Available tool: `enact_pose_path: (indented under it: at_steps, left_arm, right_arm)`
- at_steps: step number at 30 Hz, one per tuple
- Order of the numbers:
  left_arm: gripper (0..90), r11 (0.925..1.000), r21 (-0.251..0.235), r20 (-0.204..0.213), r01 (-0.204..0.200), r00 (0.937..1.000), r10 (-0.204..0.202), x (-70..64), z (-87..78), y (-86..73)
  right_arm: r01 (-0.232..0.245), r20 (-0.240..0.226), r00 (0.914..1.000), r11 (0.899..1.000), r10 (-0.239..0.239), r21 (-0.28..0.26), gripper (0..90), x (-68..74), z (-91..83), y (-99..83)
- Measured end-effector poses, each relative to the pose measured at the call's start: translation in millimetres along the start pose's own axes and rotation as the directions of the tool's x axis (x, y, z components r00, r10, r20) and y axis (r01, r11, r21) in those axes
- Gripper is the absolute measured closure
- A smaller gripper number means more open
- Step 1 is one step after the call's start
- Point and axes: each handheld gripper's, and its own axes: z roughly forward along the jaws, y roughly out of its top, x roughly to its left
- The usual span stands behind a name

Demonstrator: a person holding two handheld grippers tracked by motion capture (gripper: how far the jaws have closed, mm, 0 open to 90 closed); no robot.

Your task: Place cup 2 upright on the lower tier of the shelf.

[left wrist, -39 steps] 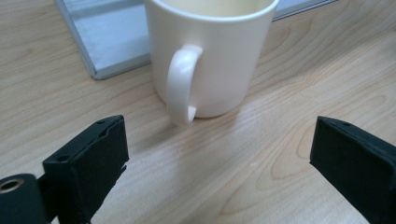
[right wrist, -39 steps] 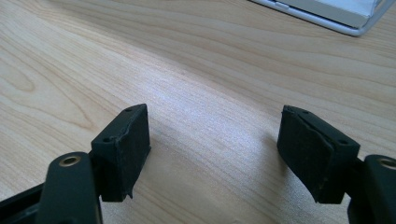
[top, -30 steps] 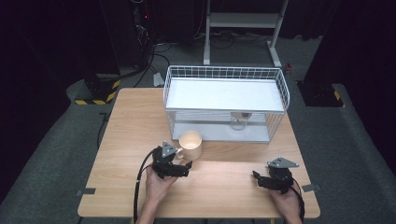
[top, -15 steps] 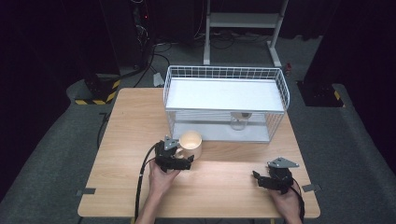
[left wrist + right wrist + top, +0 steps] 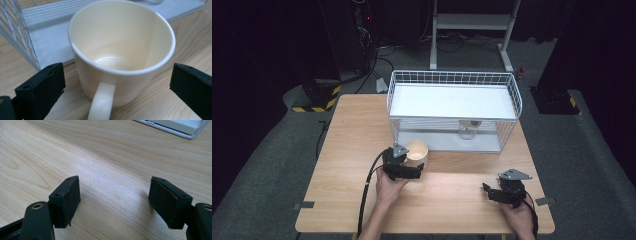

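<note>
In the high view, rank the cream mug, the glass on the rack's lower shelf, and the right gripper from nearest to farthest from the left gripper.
1. Cream mug: right at the left gripper, just in front of its open jaws.
2. Glass: farther back and to the right, on the wire rack's lower shelf.
3. Right gripper: far right, near the table's front edge.

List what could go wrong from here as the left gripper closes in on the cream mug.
1. The left gripper is open with its jaws on either side of the mug, apart from its walls; closing off-centre could push or tip the mug.
2. The mug's handle points straight at the gripper, so it may foul the gripper body if the jaws advance further.
3. The wire rack stands right behind the mug; a careless lift could knock against it.
</note>
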Motion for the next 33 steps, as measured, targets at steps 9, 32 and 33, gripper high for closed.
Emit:
enact_pose_path:
  at_steps: [9,32,33]
  left_arm:
    - [1.9,0.9998,0.007,-0.020,-0.021,0.9996,0.021,-0.6,7.8,3.3]
    - [8.6,0.9982,0.008,-0.051,-0.060,0.9969,0.060,-5.7,21.5,7.2]
    - [8.7,0.9980,0.011,-0.053,-0.062,0.9967,0.062,-6.0,21.5,7.2]
  right_arm:
    - [0.000,0.000,1.0000,1.000,0.000,0.000,25.6,0.0,0.0,0.0]
    - [-0.001,0.000,1.0000,1.000,0.001,0.000,25.5,0.0,-0.1,-0.1]
    - [-0.001,0.000,1.0000,1.000,0.001,0.000,25.6,0.0,0.0,-0.1]
